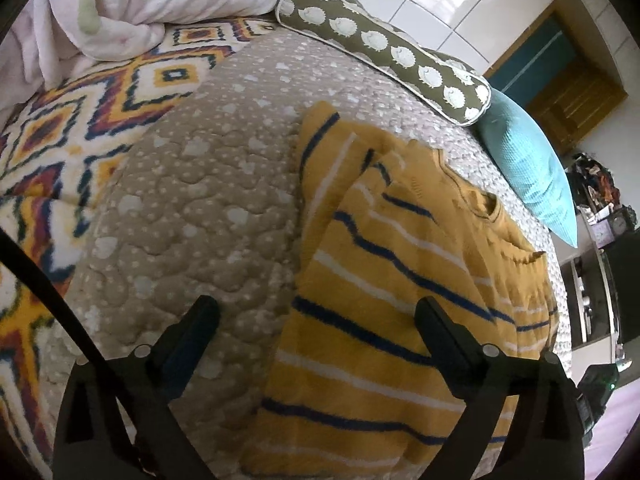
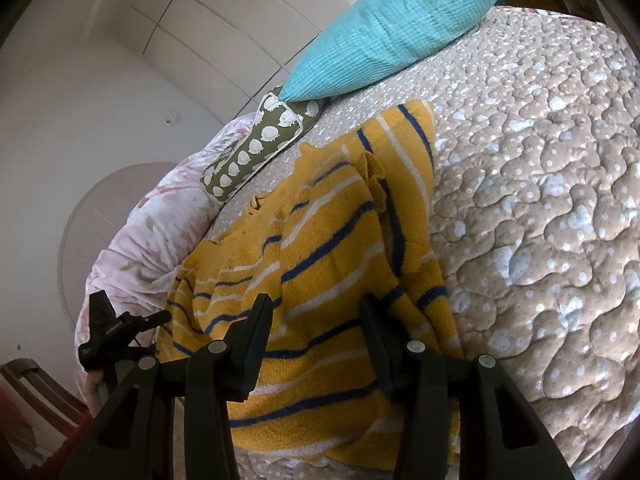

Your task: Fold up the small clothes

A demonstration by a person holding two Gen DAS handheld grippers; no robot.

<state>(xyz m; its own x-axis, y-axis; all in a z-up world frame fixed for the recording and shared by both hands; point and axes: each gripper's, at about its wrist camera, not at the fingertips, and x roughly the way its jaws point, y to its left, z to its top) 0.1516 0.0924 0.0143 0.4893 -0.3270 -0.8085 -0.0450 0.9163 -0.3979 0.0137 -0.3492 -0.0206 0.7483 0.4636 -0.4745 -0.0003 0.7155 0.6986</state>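
Both black grippers, left (image 1: 316,316) and right (image 2: 316,312), hover with jaws wide above the mustard-yellow, blue-and-white-striped knitted sweater (image 1: 392,280), empty; no readable writing.

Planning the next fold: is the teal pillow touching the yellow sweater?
Apart. The right wrist view shows a strip of bare quilt between the teal pillow and the yellow sweater; the left wrist view shows the same gap.

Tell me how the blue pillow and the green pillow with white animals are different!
The blue pillow is plain turquoise with a waffle texture; the green pillow is olive with white hedgehog-like shapes and pale piping. The blue one looks flat and squarish, the green one long and roll-shaped. In the right wrist view the blue one overlaps the green one's end. Both sit along the bed's far edge.
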